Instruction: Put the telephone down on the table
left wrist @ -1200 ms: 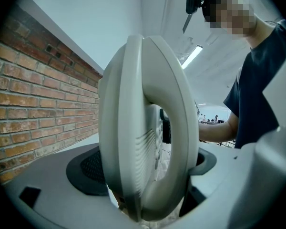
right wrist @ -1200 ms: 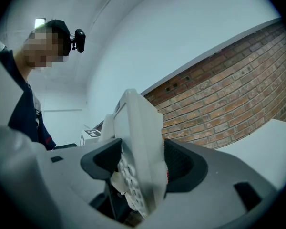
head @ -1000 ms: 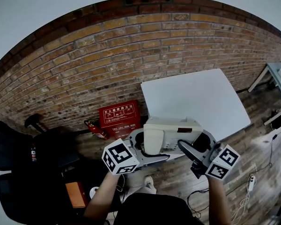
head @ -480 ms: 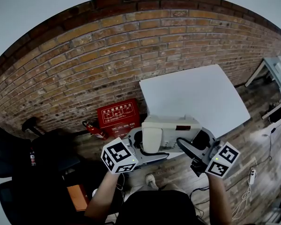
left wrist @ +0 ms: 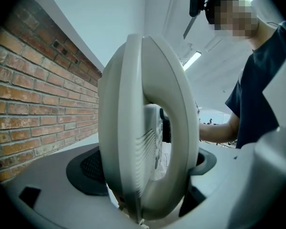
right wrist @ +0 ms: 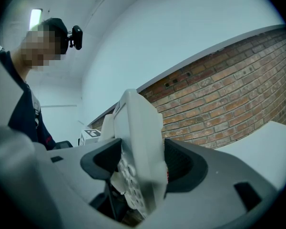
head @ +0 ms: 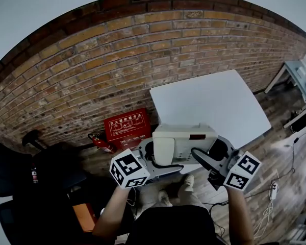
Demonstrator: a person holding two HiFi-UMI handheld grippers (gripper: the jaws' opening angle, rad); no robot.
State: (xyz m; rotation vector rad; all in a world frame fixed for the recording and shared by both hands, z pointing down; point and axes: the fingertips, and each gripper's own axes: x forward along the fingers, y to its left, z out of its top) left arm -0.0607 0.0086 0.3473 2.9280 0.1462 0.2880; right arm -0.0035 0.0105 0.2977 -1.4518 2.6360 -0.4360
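Wood floor (head: 275,152) runs under my feet. Nearest, my left gripper (head: 160,160) is clamped on the handset side of the telephone (head: 186,139) — my right gripper (head: 206,156) is clenched on its keypad side, so the two carry it between them. It shows at the near edge of the white table (head: 209,101); whether it touches, I cannot tell. Beyond — a red box (head: 126,126) against the brick wall (head: 117,65).
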